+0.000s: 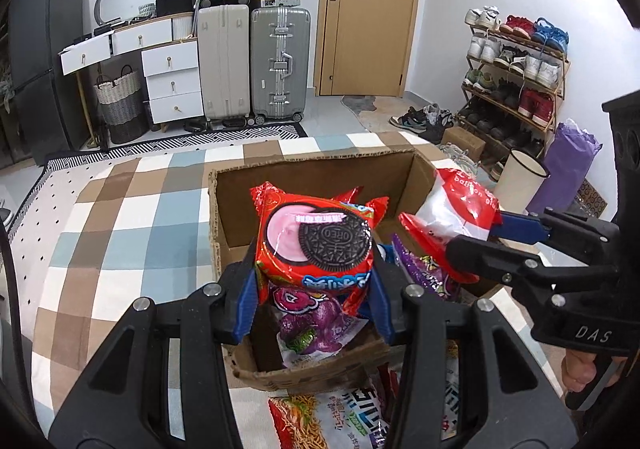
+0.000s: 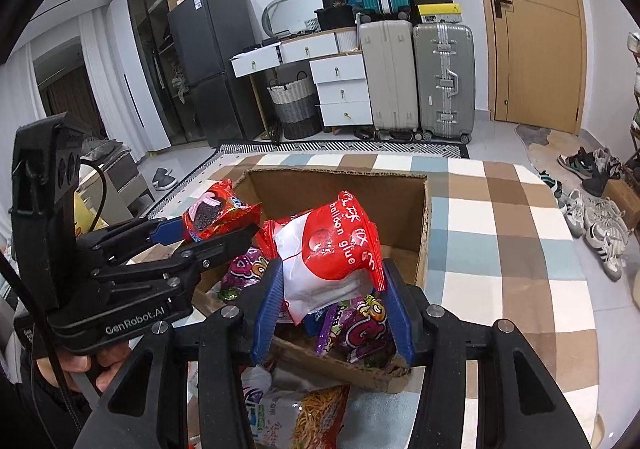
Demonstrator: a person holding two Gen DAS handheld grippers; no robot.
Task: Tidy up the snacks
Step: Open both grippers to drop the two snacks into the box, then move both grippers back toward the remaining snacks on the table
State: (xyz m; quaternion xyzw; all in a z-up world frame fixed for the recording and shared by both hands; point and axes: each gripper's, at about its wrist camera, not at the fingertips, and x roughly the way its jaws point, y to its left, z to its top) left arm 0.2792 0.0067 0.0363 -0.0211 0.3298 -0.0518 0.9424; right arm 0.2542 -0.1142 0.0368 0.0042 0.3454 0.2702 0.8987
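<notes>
While our left gripper (image 1: 316,281) clamps the red Oreo packet (image 1: 320,245) and our right gripper (image 2: 332,309) the red-and-white balloon-glue pouch (image 2: 328,253) above the brown cardboard box (image 2: 424,209), either slick wrapper could slip out and land beside it.

Oreo packet (image 1: 320,245): red wrapper; pink disc; black cookie; blue band with white lettering
Balloon glue bag (image 2: 332,253): red and white; white lettering
Candy bags (image 2: 360,329): purple, with green and yellow accents
Noodle packet (image 1: 320,421): white; red corner; orange noodles
Cardboard box (image 1: 320,177): plain brown
Blanket (image 1: 120,217): checked in brown, pale blue and white
Gripper pads (image 1: 248,301): blue on black frames
Suitcases (image 1: 280,61): grey, beige; teal on top
Door (image 1: 368,9): light wood
</notes>
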